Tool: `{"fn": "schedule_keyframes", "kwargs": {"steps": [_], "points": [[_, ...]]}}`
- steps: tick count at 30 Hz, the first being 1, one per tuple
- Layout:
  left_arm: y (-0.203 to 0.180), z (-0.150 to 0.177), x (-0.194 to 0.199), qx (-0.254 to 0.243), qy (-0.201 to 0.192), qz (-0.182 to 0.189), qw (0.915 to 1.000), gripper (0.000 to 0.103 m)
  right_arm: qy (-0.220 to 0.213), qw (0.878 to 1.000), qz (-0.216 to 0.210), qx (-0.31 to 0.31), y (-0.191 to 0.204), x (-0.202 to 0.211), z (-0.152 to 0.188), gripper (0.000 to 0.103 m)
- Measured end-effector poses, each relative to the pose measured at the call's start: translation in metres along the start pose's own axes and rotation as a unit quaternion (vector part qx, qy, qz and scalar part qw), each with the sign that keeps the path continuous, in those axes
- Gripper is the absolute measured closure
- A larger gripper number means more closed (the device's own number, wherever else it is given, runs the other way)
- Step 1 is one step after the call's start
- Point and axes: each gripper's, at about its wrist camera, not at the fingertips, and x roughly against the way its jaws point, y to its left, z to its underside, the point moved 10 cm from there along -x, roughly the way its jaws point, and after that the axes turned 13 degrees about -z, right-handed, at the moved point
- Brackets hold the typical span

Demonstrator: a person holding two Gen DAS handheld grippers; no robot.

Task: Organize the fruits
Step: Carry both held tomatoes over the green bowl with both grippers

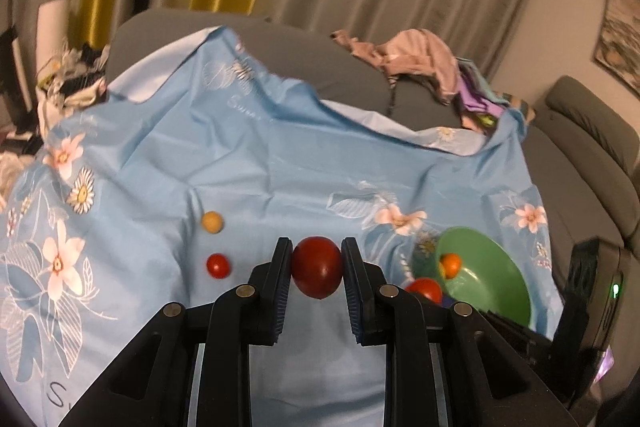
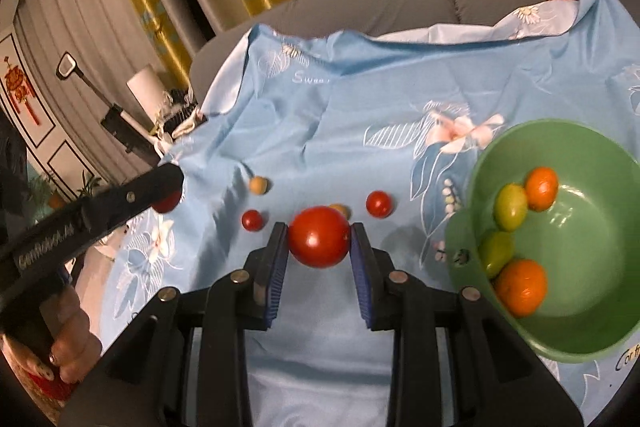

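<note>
My left gripper [image 1: 317, 267] is shut on a dark red tomato [image 1: 317, 269] above the blue floral cloth [image 1: 260, 163]. My right gripper [image 2: 319, 239] is shut on a bright red tomato [image 2: 319, 237]. A green bowl [image 2: 592, 331] at the right holds two orange fruits [image 2: 522, 287] and two green ones [image 2: 510, 207]; it also shows in the left wrist view [image 1: 492, 279]. Loose on the cloth lie small red tomatoes [image 2: 378, 203] [image 2: 252, 219] [image 1: 218, 265] and yellow fruits [image 2: 258, 184] [image 1: 212, 222]. The left gripper [image 2: 156, 195] shows at the left of the right wrist view.
The cloth covers a grey sofa [image 1: 280, 47]. Piled clothes [image 1: 420, 63] lie at its back right. Clutter and a white roll [image 2: 146, 87] stand at the left. Curtains hang behind.
</note>
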Motion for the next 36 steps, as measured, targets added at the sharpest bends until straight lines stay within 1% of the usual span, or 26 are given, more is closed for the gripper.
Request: {"fn": "schedule_keyframes", "kwargs": {"steps": [3, 12, 18, 21, 25, 27, 29, 33, 36], "points": [[-0.010, 0.000, 0.009, -0.009, -0.010, 0.008, 0.9999, 0.078, -0.012, 1.000, -0.002, -0.004, -0.002, 0.010, -0.004, 0.072], [-0.036, 0.008, 0.021, -0.034, -0.022, 0.021, 0.9990, 0.078, -0.046, 0.999, 0.004, -0.013, -0.009, 0.038, -0.016, 0.071], [-0.052, 0.013, 0.022, -0.044, -0.020, 0.025, 0.9985, 0.078, -0.070, 0.997, 0.011, -0.013, -0.017, 0.059, -0.023, 0.071], [-0.066, 0.014, 0.023, -0.056, -0.022, 0.027, 0.9978, 0.078, -0.085, 0.996, 0.021, -0.015, -0.026, 0.071, -0.028, 0.071], [-0.087, 0.015, 0.021, -0.065, -0.026, 0.035, 0.9969, 0.078, -0.098, 0.995, 0.025, -0.023, -0.037, 0.084, -0.032, 0.071], [-0.096, 0.018, 0.017, -0.071, -0.029, 0.033, 0.9965, 0.078, -0.105, 0.994, 0.027, -0.025, -0.042, 0.091, -0.034, 0.071], [-0.104, 0.023, 0.013, -0.075, -0.026, 0.031, 0.9963, 0.078, -0.112, 0.993, 0.030, -0.028, -0.047, 0.097, -0.035, 0.071], [-0.119, 0.030, 0.007, -0.074, -0.011, 0.046, 0.9961, 0.078, -0.124, 0.991, 0.029, -0.037, -0.057, 0.108, -0.037, 0.071], [-0.132, 0.032, 0.004, -0.080, -0.010, 0.046, 0.9956, 0.078, -0.131, 0.990, 0.037, -0.044, -0.064, 0.115, -0.037, 0.071]]}}
